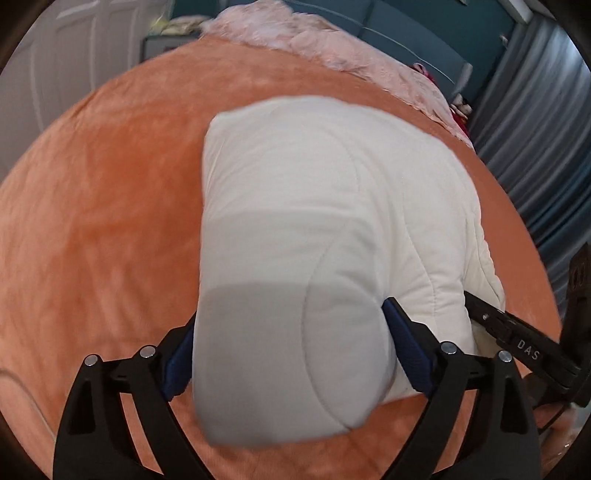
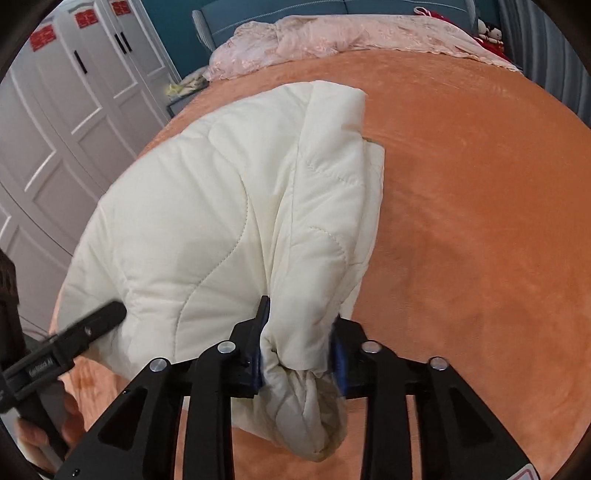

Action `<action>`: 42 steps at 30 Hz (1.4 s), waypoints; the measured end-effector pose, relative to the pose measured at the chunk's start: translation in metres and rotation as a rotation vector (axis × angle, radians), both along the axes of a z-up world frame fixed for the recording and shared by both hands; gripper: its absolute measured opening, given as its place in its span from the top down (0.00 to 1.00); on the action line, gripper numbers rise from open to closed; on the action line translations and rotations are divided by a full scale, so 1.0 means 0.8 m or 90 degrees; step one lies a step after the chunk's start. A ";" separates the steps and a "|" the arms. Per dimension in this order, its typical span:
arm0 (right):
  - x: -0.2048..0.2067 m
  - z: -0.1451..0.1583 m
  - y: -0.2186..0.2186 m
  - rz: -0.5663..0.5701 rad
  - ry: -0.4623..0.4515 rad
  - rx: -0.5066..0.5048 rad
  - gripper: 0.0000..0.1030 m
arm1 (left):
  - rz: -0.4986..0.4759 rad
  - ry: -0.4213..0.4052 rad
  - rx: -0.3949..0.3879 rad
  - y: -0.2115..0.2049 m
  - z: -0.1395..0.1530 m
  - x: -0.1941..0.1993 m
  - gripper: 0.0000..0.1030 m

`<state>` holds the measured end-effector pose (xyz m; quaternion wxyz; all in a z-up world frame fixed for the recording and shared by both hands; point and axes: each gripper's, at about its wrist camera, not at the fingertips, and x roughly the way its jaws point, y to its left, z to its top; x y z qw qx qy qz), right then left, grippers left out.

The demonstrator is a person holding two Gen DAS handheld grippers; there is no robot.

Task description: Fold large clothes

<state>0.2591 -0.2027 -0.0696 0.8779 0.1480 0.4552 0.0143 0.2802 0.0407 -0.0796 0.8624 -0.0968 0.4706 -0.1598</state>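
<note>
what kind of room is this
Most likely a bedroom: a bed under an orange blanket with a teal headboard, a pink cover bunched at its head, and white wardrobe doors beside it.

The white quilted padded jacket lies on the orange plush bed cover. Behind it, a pink lace spread lies across the bed's head. White panelled wardrobe doors stand left.

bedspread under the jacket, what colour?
Orange bedspread, plain and plush; clearest in the right wrist view.
</note>
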 end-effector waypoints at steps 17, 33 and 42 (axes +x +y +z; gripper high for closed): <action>-0.050 0.048 0.050 0.008 -0.001 -0.063 0.92 | 0.128 0.038 0.165 0.004 0.052 -0.040 0.15; -0.022 0.002 0.051 0.000 0.052 -0.102 0.96 | 0.131 0.079 0.177 -0.006 0.016 -0.033 0.11; -0.005 0.092 0.024 -0.025 -0.050 -0.063 0.96 | 0.143 0.013 0.113 0.014 0.088 -0.011 0.15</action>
